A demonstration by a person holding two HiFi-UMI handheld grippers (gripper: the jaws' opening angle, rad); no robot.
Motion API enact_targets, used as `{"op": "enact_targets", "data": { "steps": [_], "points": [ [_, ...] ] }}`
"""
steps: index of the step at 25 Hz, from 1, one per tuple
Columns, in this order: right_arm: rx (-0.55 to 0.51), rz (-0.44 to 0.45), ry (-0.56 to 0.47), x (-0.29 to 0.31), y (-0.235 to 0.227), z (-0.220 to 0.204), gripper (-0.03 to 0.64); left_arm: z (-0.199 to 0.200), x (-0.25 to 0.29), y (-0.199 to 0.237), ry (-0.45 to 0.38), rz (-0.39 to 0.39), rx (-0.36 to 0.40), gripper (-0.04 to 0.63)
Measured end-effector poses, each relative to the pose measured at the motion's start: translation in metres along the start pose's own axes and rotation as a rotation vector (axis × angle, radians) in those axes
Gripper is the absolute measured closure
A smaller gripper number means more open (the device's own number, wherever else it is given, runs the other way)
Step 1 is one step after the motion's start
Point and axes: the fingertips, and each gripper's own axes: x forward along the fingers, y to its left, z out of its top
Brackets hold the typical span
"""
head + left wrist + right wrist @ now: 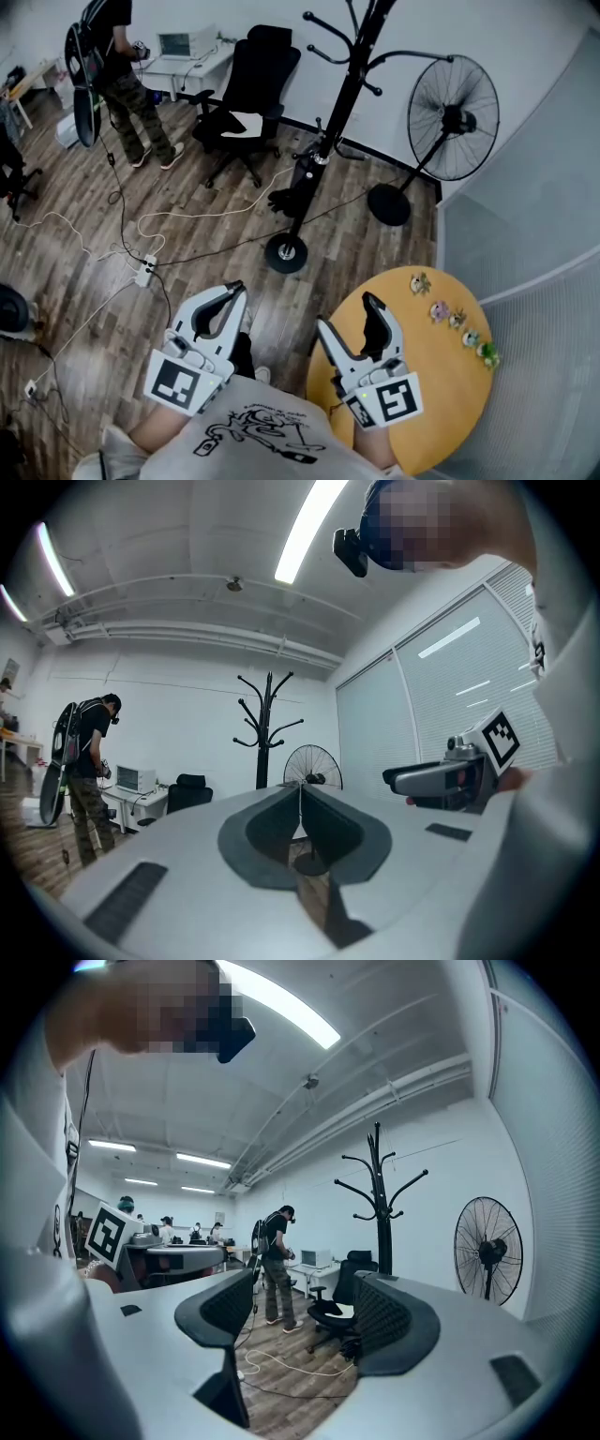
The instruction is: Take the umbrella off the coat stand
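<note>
Wood floor left open before coat stand, crossed by cables, flanked by round table, fan, office chair.

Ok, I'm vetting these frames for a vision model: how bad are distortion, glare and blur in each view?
Head view: even light, but wide-angle bending makes the coat stand lean. Left gripper view: dark round border, the ceiling light strip blown out white, the left hand-held gripper soft up close. Right gripper view: same dark border, a glaring ceiling light, yet the fan is sharp.
</note>
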Motion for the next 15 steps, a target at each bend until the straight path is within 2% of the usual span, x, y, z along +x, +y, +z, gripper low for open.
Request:
{"op": "enact_targets", "data": {
  "steps": [15],
  "points": [
    [-0.003, 0.001, 0.008, 0.057, -0.030, 0.007, 0.281, 0.008, 0.052, 0.041, -0.009, 0.001, 0.006, 0.583]
  ]
}}
